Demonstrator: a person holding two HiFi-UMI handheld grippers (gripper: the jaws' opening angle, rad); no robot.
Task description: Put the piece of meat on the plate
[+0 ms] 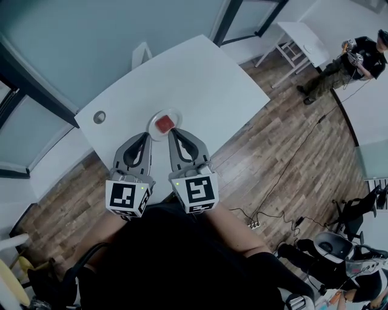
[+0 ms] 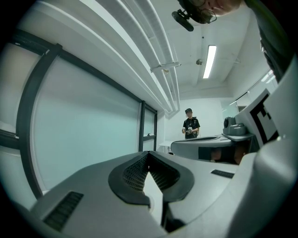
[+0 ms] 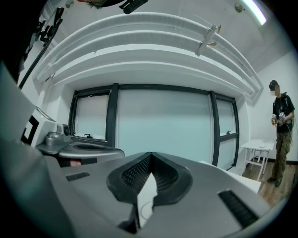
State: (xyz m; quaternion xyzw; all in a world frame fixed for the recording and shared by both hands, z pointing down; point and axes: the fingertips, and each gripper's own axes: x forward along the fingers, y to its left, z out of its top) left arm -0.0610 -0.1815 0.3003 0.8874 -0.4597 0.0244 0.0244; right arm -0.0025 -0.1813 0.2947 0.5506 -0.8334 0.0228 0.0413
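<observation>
bright, even light fills all three views. a long white ceiling strip lamp (image 2: 210, 61) glows overexposed in the left gripper view, and a second white strip lamp (image 3: 255, 10) burns at the top right of the right gripper view. the tall frosted pale-teal glass wall (image 3: 163, 121) shines softly. the white flat-topped table (image 1: 182, 79) is bright, with only faint shadow.

both gripper views bend strongly, with black corners and bowed white ceiling beams (image 3: 139, 42). the grey plastic left gripper (image 2: 149, 158) and grey plastic right gripper (image 3: 151, 158) look soft so near the lens. the head view curves at its edges, and the person's black clothing (image 1: 176, 260) loses detail.
</observation>
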